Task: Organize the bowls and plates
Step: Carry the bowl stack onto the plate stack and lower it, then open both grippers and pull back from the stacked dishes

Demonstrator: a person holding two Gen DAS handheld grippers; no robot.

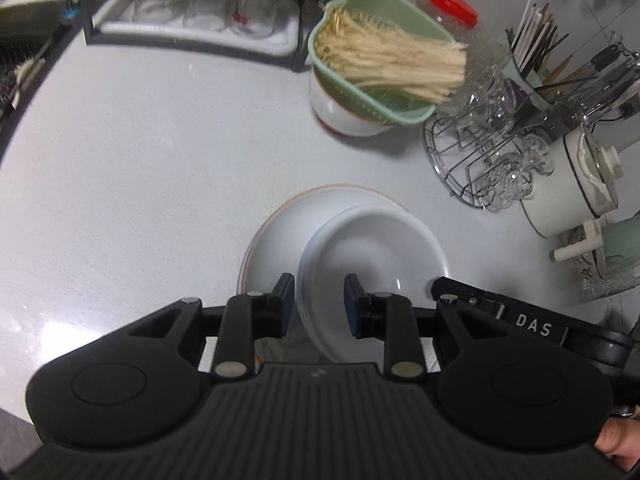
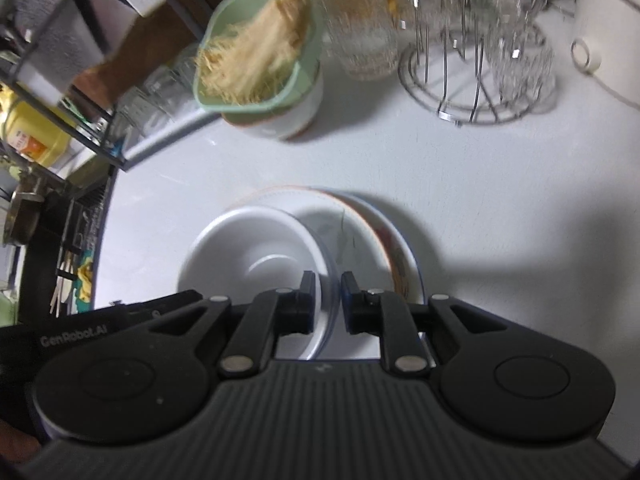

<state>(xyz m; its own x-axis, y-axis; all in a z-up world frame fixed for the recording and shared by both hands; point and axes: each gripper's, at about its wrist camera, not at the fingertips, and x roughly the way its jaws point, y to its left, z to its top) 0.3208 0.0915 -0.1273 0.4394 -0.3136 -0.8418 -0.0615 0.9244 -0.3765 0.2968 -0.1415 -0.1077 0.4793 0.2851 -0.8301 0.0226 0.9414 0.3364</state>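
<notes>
A small stack of plain white bowls point(image 1: 372, 256) sits tilted on a wider white plate with a thin orange rim line point(image 1: 280, 220), near the front edge of a pale speckled countertop point(image 1: 140, 140). The left gripper point(image 1: 319, 302) straddles the stack's left rim, one blue pad outside and one inside, with visible gaps, so the jaws stand a little apart and press on nothing. The right gripper point(image 2: 327, 304) is closed narrowly on the right rim of the white bowls point(image 2: 256, 252).

Only the right wrist view shows a further patterned plate point(image 2: 400, 256) under the orange-rimmed one point(image 2: 312, 200), and a yellow tin point(image 2: 36, 136) at far left. Only the left view shows a holder of chopsticks point(image 1: 532, 44), a red-lidded jar point(image 1: 450, 4) and a white lidded pot point(image 1: 576, 184) at right.

Farther back stand a pale green colander of straw-coloured strands point(image 1: 384, 60) on a white bowl, a wire rack of cut-glass tumblers point(image 1: 480, 148), and a black-framed tray of upturned clear glasses point(image 1: 208, 0).
</notes>
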